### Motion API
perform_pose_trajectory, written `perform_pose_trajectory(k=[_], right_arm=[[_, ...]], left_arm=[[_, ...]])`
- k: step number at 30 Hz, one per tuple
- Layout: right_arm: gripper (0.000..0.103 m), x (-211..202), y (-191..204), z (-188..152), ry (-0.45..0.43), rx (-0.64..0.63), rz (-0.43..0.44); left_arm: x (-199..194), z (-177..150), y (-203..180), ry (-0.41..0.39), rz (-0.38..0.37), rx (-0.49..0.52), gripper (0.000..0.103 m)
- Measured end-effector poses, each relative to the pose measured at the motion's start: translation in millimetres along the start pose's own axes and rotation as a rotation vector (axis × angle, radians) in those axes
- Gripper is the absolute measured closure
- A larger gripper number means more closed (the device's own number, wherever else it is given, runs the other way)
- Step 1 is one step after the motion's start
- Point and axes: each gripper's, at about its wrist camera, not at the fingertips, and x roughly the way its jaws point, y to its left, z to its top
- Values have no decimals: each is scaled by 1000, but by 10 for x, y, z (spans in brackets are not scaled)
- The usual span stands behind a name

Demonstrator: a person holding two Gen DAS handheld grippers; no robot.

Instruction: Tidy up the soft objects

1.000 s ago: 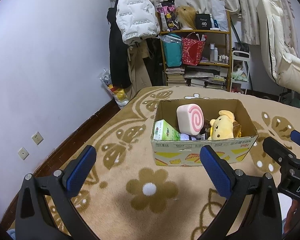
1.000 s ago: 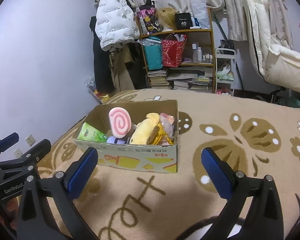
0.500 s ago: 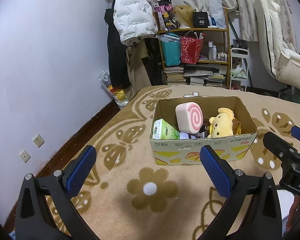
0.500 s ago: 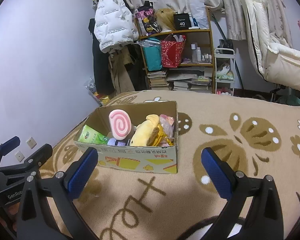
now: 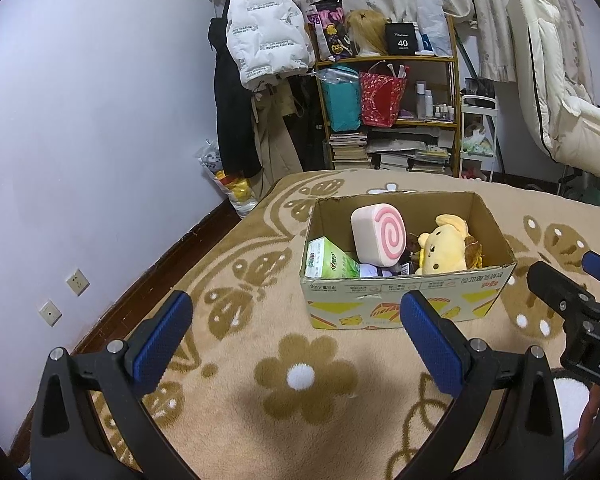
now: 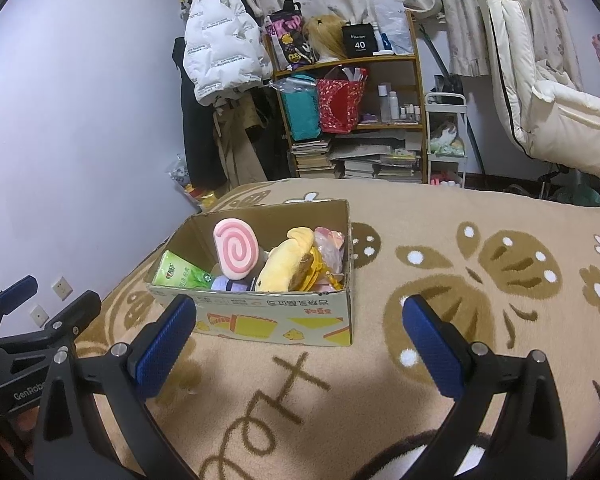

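Note:
A cardboard box (image 5: pixel 408 308) (image 6: pixel 272 320) stands on the patterned beige blanket. Inside it are a pink swirl cushion (image 5: pixel 380 236) (image 6: pixel 236 250), a yellow plush dog (image 5: pixel 442 250) (image 6: pixel 288 266), a green tissue pack (image 5: pixel 328 262) (image 6: pixel 178 272) and a pinkish wrapped item (image 6: pixel 330 248). My left gripper (image 5: pixel 296 332) hovers open in front of the box's near left side, holding nothing. My right gripper (image 6: pixel 300 336) is open and empty too, just short of the box's near right corner. Each gripper shows at the edge of the other's view.
A purple wall with sockets (image 5: pixel 78 282) runs along the left. Behind the bed stand a cluttered wooden shelf (image 5: pixel 388 92) with books and bags, hanging coats (image 5: pixel 260 48) and a small white cart (image 5: pixel 478 136). A white padded chair (image 5: pixel 560 92) is at the right.
Both cameras have drawn back and risen slightly, so the box sits a little farther away. The box's contents are unchanged and both grippers stay open.

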Motion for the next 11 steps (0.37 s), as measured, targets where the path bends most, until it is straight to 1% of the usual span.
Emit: perform_pose_trajectory(k=[11], right_arm=[[0,19,45,-22,1,-1,-3]], left_arm=[[0,0,0,0,-2,-2,0]])
